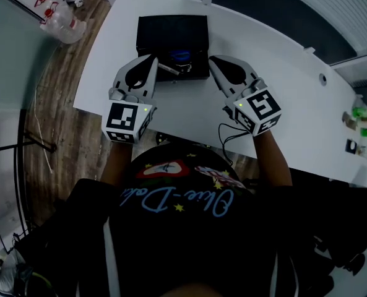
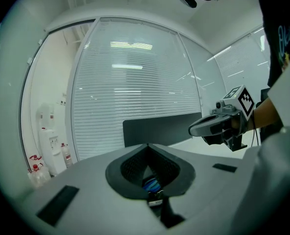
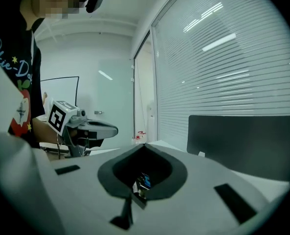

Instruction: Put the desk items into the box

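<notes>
White table (image 1: 189,113), rounded corners, set over a wood floor (image 1: 65,129). One thing stands directly on it: a black box (image 1: 171,25), open, close to the far edge and left of the table's middle, well apart from the near edge. Towards the right end there's a small round grommet (image 1: 322,77) in the top (hole or cap, can't tell). Small white tabs (image 1: 206,0) stick up along the far edge. A thin black cable (image 1: 223,135) loops over the near edge, right of centre.
</notes>
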The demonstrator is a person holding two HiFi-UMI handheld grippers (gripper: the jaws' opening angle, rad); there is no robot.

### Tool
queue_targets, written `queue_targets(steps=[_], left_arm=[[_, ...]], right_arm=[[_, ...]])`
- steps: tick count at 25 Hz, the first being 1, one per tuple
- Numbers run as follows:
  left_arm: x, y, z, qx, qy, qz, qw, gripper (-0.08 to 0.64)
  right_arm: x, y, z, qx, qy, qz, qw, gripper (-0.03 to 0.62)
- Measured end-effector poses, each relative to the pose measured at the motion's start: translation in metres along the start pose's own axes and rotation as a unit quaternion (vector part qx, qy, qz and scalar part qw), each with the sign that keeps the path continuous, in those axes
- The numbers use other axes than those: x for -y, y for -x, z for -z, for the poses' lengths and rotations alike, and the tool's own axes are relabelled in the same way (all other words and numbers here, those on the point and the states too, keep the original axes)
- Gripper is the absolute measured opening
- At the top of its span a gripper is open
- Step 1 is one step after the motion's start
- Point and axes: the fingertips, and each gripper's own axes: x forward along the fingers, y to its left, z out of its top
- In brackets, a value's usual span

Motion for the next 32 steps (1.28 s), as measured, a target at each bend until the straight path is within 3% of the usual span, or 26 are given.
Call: queue_targets(steps=[15,32], left_arm=[[0.035,-0.025,-0.010,0.010,-0.014,0.043,0.9989,0.006],[0.049,-0.029,-0.017,0.014,-0.016,0.053,0.9984,0.006]], right_arm=[[0.019,0.039,-0.005,0.028,-0.025,0.064,0.997,0.008],[0.021,0.054,-0.005,0.041,-0.050,0.064,0.996,0.008]])
